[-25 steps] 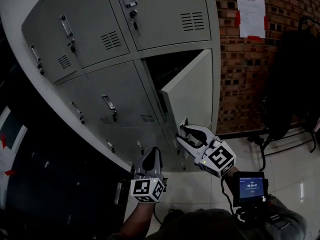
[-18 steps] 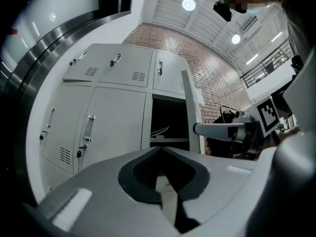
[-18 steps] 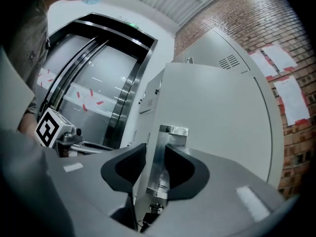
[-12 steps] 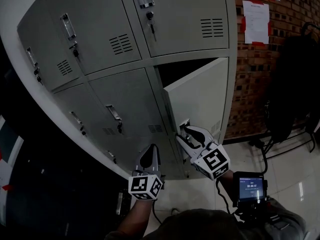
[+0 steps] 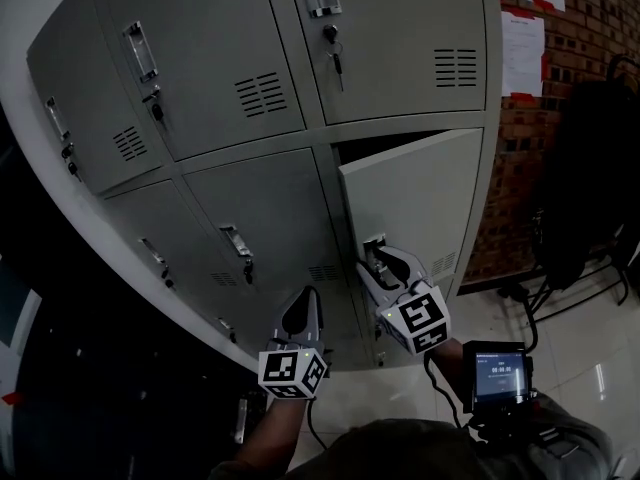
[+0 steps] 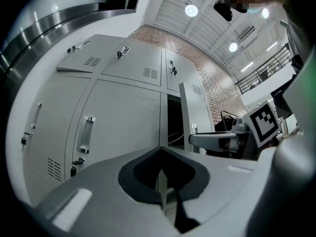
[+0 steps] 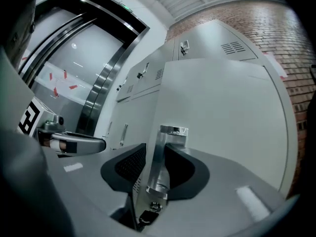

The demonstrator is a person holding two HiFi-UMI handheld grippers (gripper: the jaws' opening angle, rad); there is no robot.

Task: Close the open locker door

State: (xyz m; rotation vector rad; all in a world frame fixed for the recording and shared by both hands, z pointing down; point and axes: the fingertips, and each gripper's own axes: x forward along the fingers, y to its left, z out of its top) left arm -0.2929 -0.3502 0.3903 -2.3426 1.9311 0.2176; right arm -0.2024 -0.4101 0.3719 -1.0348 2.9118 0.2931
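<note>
In the head view, the locker door (image 5: 420, 203) is in the right-hand column of the locker bank (image 5: 200, 88). It stands ajar, with a dark gap along its top and free edge. The picture is dim, so how far it has yet to swing is only a guess, though it looks like little. The right gripper (image 5: 383, 266) is at the handle (image 5: 373, 246) on that free edge. The left gripper (image 5: 303, 310) hangs lower and to the left, apart from the door and in front of the shut neighbouring door.

In the left gripper view, its jaws are together with nothing between them. The open door's edge and the dark compartment lie ahead. If this gripper drifts toward that gap, the closing edge could catch it.

In the right gripper view, the jaws stand partly apart, closed on the upright metal handle, one pad against each side. A small lock with a key (image 7: 148, 215) sits just below. The handle is smooth and narrow, so a sideways or twisting push could let the pads slide off and leave the door short of shut. The jaw on the frame side could get pinched against the neighbouring door as the gap closes. Too hard a shove might bounce the door back open, and a dipping gripper could knock the key.
</note>
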